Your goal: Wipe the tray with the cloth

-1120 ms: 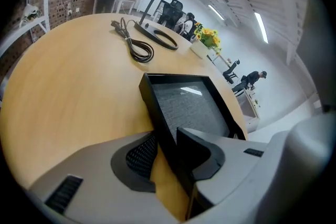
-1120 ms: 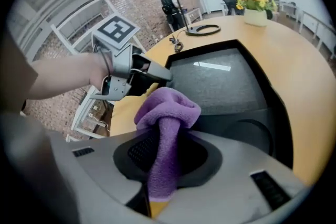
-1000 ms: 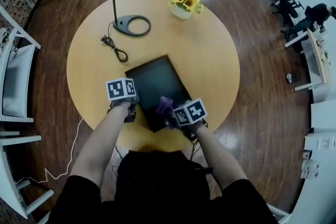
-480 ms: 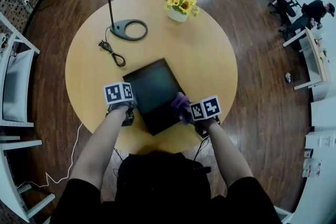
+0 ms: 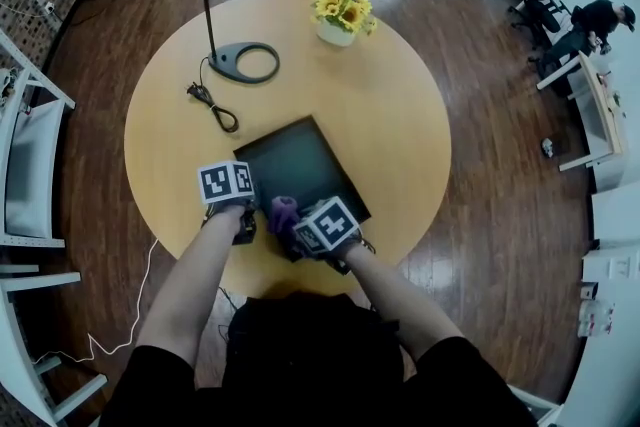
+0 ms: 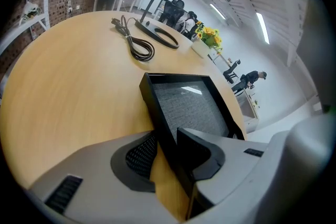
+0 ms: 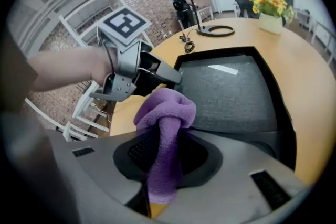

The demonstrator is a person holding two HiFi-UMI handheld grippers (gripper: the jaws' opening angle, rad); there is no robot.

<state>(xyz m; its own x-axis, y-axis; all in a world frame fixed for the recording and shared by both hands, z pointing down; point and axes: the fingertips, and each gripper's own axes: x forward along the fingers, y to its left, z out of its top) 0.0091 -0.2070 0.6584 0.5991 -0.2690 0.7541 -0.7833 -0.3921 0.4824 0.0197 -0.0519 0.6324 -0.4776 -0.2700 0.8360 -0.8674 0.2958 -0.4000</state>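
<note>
The left gripper (image 6: 169, 162) has its fingers clamped on the near rim of the tray (image 6: 191, 107). The right gripper (image 7: 163, 165) has its fingers pinching the cloth (image 7: 167, 110) at the tray's near corner. The tray floor stretches lengthwise ahead of them.

- L gripper (image 6: 167, 152): tilted fwd & down, jaws part-closed and clamped on side wall of tray (image 6: 157, 107), one jaw inside, one outside.
- R gripper (image 7: 165, 160): angled down too, jaws pinching purple cloth (image 7: 165, 113), bunch sticking out past tips.
- L forearm (image 5: 195, 275): bare, stretched fwd.
- R forearm (image 5: 395, 295): bare, angled in toward L; the two grippers sit near each other.
</note>
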